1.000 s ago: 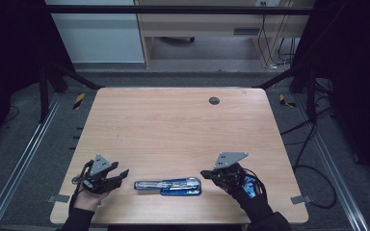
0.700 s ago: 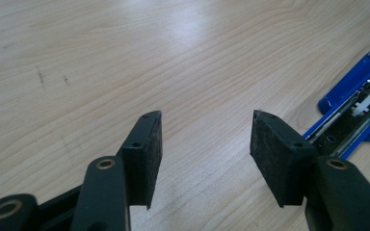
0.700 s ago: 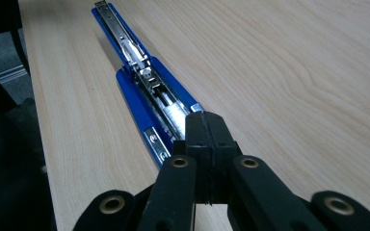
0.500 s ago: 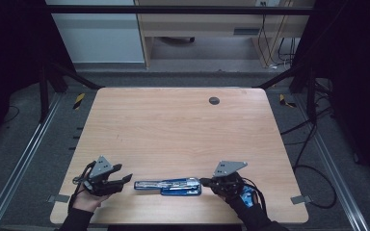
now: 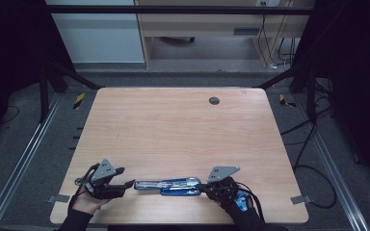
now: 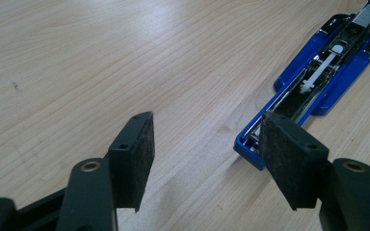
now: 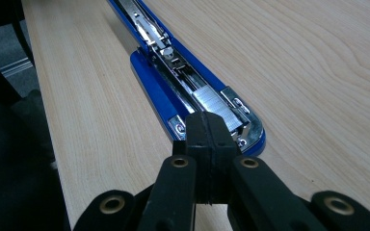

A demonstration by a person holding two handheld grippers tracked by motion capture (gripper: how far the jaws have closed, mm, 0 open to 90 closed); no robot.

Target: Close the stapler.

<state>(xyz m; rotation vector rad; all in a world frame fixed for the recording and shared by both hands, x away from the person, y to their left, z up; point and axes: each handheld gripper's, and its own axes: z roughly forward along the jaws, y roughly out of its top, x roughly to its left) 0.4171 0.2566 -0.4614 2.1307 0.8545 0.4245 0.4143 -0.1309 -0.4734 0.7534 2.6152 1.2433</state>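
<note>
1. High view: the stapler [image 5: 168,184] lies opened flat at the table's [image 5: 183,130] near edge, between your grippers.
2. Left gripper view: left gripper [image 6: 207,144] gapes wide; centre it on the blue end.
3. Right gripper view: right gripper [image 7: 207,132], jaws pressed together and empty, sits at the staples [image 7: 214,103]; press gently.

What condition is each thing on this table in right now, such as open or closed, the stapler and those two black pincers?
Stapler: swung fully open, lying flat on the table, staples showing in its metal channel.
Left gripper: jaws open, one pad at the stapler's near end.
Right gripper: jaws shut together, tips at the stapler's staple end; whether they touch it is unclear.
Table: bare wood, a small dark round cap near the far edge.
</note>
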